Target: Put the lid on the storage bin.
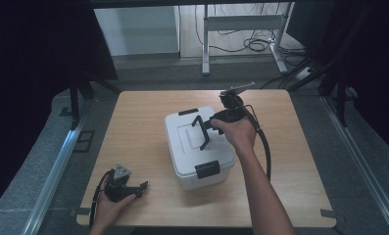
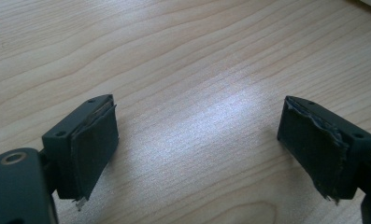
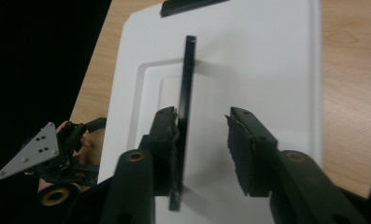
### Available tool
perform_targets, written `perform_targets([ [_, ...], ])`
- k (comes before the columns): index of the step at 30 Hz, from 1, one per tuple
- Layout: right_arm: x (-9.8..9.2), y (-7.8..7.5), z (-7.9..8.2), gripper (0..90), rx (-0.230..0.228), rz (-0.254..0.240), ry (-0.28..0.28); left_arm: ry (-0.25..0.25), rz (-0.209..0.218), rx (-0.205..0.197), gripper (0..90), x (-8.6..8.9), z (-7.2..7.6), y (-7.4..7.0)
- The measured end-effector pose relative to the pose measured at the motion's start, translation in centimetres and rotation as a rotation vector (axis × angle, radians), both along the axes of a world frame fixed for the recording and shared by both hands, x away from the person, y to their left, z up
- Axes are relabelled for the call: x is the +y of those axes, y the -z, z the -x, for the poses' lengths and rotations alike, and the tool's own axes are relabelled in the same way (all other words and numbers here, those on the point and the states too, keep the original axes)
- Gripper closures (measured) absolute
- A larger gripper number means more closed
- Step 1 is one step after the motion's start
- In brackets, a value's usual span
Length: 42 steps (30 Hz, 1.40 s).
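White lidded plastic storage box (image 1: 198,147) sits near the middle of the light wood-grain table (image 1: 133,132), black latch clips at its far and near ends. Black carry handle (image 1: 202,131) stands raised off the recessed lid (image 3: 248,60).

Right gripper (image 1: 205,128) reaches over the lid from the right side, held in the person's right hand (image 1: 237,131). In the right gripper view the gripper (image 3: 202,140) has its jaws apart, not clamped. The thin black handle bar (image 3: 187,93) runs up along the inner face of the jaw at the left of that view, touching or just beside its pad; the other jaw stands clear of it with white lid showing in the gap. Grey three-cornered plate (image 1: 237,88) on this gripper points toward the far edge, black cable (image 1: 265,147) trailing back along the forearm.

Left gripper (image 1: 133,188) rests low at the near left corner of the table, well apart from the box, held in the left hand (image 1: 111,205). In the left gripper view it (image 2: 197,140) is wide open, bare wood between the worn pads (image 2: 94,149). Nothing held.

Beyond the table: grey floor, metal desk legs (image 1: 205,44), loose cables.
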State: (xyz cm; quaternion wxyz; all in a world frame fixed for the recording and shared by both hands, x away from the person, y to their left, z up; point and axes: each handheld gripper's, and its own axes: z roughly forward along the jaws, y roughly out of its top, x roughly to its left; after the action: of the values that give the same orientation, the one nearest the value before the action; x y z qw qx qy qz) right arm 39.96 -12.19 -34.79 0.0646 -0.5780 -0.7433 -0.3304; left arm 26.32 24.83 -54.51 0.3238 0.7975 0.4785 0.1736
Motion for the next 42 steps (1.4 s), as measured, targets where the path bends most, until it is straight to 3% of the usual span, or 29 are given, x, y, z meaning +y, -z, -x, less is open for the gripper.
perform_targets([
  [3,-0.9,-0.2,0.1,59.9,-0.012,-0.005,0.006,0.001,0.000,0.000,12.4,0.0,0.0,0.0],
  [6,-3.3,-0.3,0.5,58.7,-0.034,-0.026,0.016,0.000,-0.001,0.000,12.4,0.0,0.0,0.0],
  [12,-6.0,0.2,0.9,56.7,-0.055,-0.043,0.027,0.000,-0.001,0.000,12.4,0.0,0.0,0.0],
  [14,-7.5,0.8,1.2,56.2,-0.059,-0.049,0.034,0.000,-0.001,0.000,12.4,0.0,0.0,0.0],
  [16,-8.3,1.3,1.4,55.8,-0.073,-0.028,0.029,-0.001,0.000,-0.001,12.4,0.0,0.0,0.0],
  [17,-8.8,1.5,1.5,55.6,-0.073,-0.044,0.034,-0.001,0.000,-0.002,12.4,0.0,0.0,0.0],
  [20,-9.8,2.3,1.8,54.6,-0.081,-0.031,0.036,-0.001,0.000,-0.002,12.4,0.0,0.0,0.0],
  [22,-10.5,2.9,2.0,54.3,-0.080,-0.052,0.040,-0.002,0.000,-0.002,12.4,0.0,0.0,0.0],
  [25,-11.3,3.5,2.4,53.3,-0.085,-0.030,0.039,-0.001,0.000,0.001,12.4,0.0,0.0,0.0],
  [27,-11.9,4.0,2.7,52.9,-0.087,-0.060,0.042,-0.001,0.000,0.000,12.4,0.0,0.0,0.0],
  [29,-12.4,4.5,3.0,52.6,-0.093,-0.029,0.040,-0.001,0.000,0.000,12.4,0.0,0.0,0.0],
  [30,-12.6,4.8,3.1,52.4,-0.090,-0.053,0.043,-0.001,0.001,0.000,12.4,0.0,0.0,0.0],
  [34,-13.5,6.4,3.5,51.6,-0.096,-0.065,0.050,-0.001,0.001,0.000,12.4,0.0,0.0,0.0],
  [42,-14.1,9.3,4.3,50.4,-0.115,-0.063,0.045,-0.001,0.001,0.000,12.4,0.0,0.0,0.0],
])
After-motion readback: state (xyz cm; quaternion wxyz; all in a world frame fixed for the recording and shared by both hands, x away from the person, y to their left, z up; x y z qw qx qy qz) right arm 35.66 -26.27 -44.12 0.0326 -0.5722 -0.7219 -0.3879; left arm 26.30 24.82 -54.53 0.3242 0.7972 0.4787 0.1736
